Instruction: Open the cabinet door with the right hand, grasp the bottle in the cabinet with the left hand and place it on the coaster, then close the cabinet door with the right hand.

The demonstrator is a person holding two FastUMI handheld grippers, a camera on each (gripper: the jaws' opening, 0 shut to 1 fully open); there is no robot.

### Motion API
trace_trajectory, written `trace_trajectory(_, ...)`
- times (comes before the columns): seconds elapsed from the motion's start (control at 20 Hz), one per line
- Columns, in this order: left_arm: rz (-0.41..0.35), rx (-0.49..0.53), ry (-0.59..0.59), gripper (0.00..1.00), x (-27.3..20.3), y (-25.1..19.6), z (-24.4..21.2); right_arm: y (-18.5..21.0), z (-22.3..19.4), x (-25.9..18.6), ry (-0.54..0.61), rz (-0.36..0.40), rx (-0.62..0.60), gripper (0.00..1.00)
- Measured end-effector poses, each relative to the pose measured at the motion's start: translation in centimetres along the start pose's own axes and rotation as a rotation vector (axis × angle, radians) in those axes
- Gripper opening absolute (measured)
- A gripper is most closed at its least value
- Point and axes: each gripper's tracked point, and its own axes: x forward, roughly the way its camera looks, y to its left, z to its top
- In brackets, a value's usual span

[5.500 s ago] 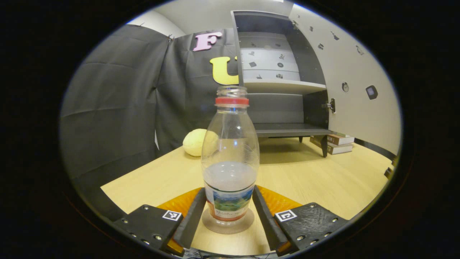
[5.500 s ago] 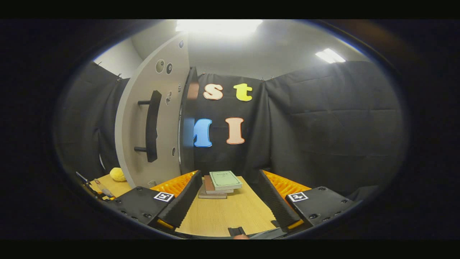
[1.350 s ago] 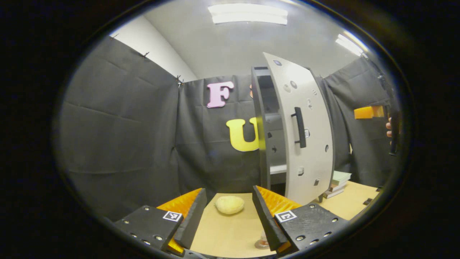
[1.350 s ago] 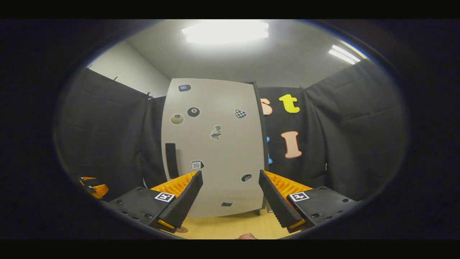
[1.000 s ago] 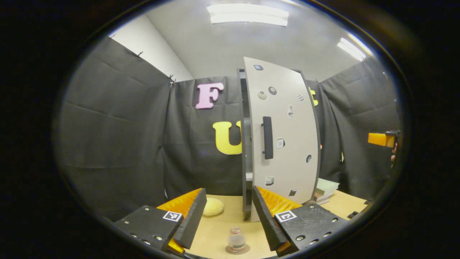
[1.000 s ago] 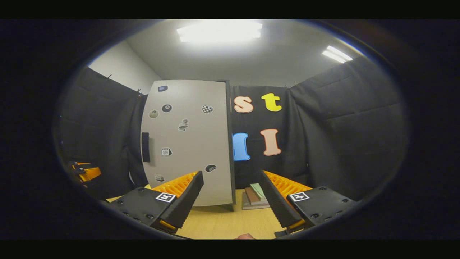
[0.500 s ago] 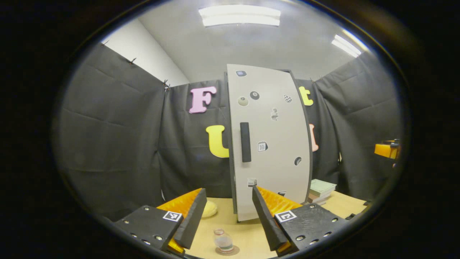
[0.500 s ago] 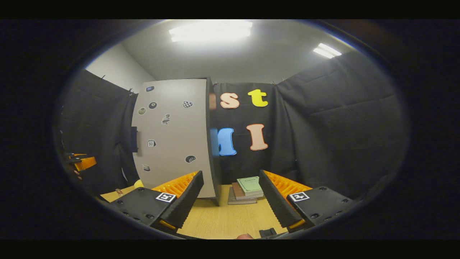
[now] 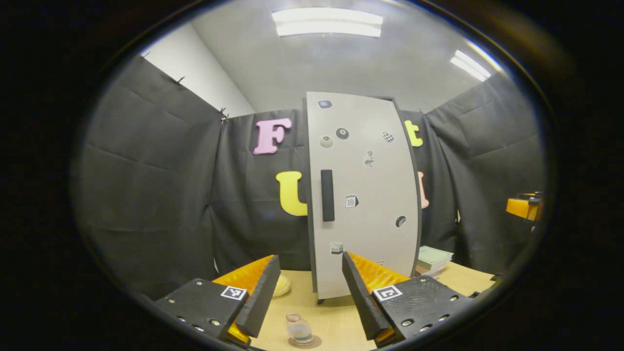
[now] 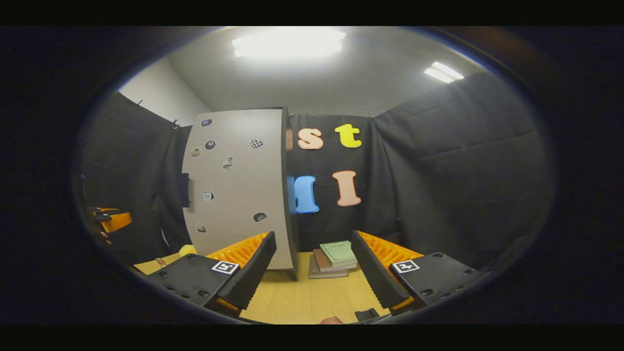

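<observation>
Below, bottle [image 9: 299, 329] on coaster [image 9: 312, 342] between spread, empty left gripper [image 9: 306, 292] fingers, right gripper [image 10: 313, 273] likewise empty.

My left gripper [image 9: 306, 297], black screw-studded finger mounts, square coded tags, ribbed wedge fingers, my right gripper [image 10: 312, 273] built alike

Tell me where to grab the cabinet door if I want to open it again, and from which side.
Take the dark vertical bar handle on the closed cabinet door. It sits along the door's left edge at mid height. Come straight at the door's front with a hand-held gripper, one finger on each side of the bar. The rest of the door looks flat, offering no evident grip, and the bar's upright shape probably suits a sideways pinch.
</observation>
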Motion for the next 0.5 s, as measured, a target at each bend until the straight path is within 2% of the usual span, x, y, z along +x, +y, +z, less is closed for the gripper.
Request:
trace_trajectory(0.05, -0.003, -0.001, 0.001, 0.76, 0.3, 0.4, 0.0, 0.1, 0.1, 0.0, -0.003, -0.005, -0.001, 0.94)
trace_trajectory(0.1, -0.001, 0.001, 0.004, 0.76, 0.5, 0.8, 0.0, 0.2, 0.0, 0.1, -0.003, -0.009, -0.001, 0.98)
trace_trajectory(0.15, -0.001, 0.001, 0.006, 0.76, 0.8, 1.3, 0.0, 0.3, -0.1, 0.1, -0.002, -0.011, 0.0, 0.94)
trace_trajectory(0.2, -0.002, -0.001, 0.007, 0.76, 0.9, 1.5, -0.1, 0.4, -0.2, 0.1, 0.0, -0.013, 0.0, 0.98)
trace_trajectory(0.5, 0.004, 0.017, -0.001, 0.76, -0.1, 3.3, 0.1, 1.5, 0.1, 0.5, -0.008, -0.013, -0.006, 0.98)
